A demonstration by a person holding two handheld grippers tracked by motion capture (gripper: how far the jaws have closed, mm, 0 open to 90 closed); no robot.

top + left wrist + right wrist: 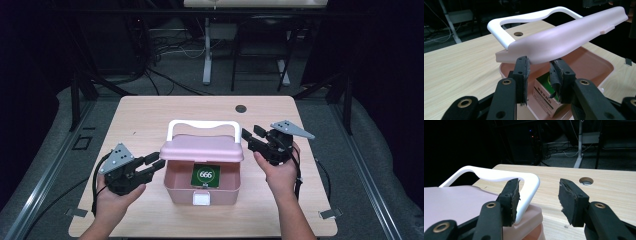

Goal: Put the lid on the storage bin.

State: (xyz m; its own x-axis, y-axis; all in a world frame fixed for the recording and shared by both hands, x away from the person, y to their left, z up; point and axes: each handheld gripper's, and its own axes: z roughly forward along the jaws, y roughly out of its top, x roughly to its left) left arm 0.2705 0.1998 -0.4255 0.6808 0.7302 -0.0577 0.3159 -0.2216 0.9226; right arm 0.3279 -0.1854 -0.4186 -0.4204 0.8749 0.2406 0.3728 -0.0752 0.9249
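**Lid half up, both grippers at the box's ends**

My left gripper [152, 166] sits at nine o'clock of the pink box [201, 186], its jaws parted a moderate way and holding nothing. In the left gripper view the tips reach just under the near edge of the pink lid [564, 40], which is propped partly open, tilted up off the box's rim. Whether the pads actually touch the lid's underside I cannot tell; they look very near it.

At the centre, the box stands in the middle of the wooden table [145, 115], its white latch [202, 199] facing me at six o'clock. A small green carton [206, 176] lies inside, visible through the gap under the lid. The white handle [202, 125] stands over the lid's far side, towards twelve o'clock.

My right gripper [254, 139] is at three o'clock, near the handle's corner, jaws wide apart and empty. In the right gripper view the handle's bend [530, 192] lies just behind my left-hand pad.

I judge the step to be moving the lid. To do it well I should keep both ends level, push from under the edge rather than pinch, and steady the base so the light box does not slide or tip toward twelve o'clock.
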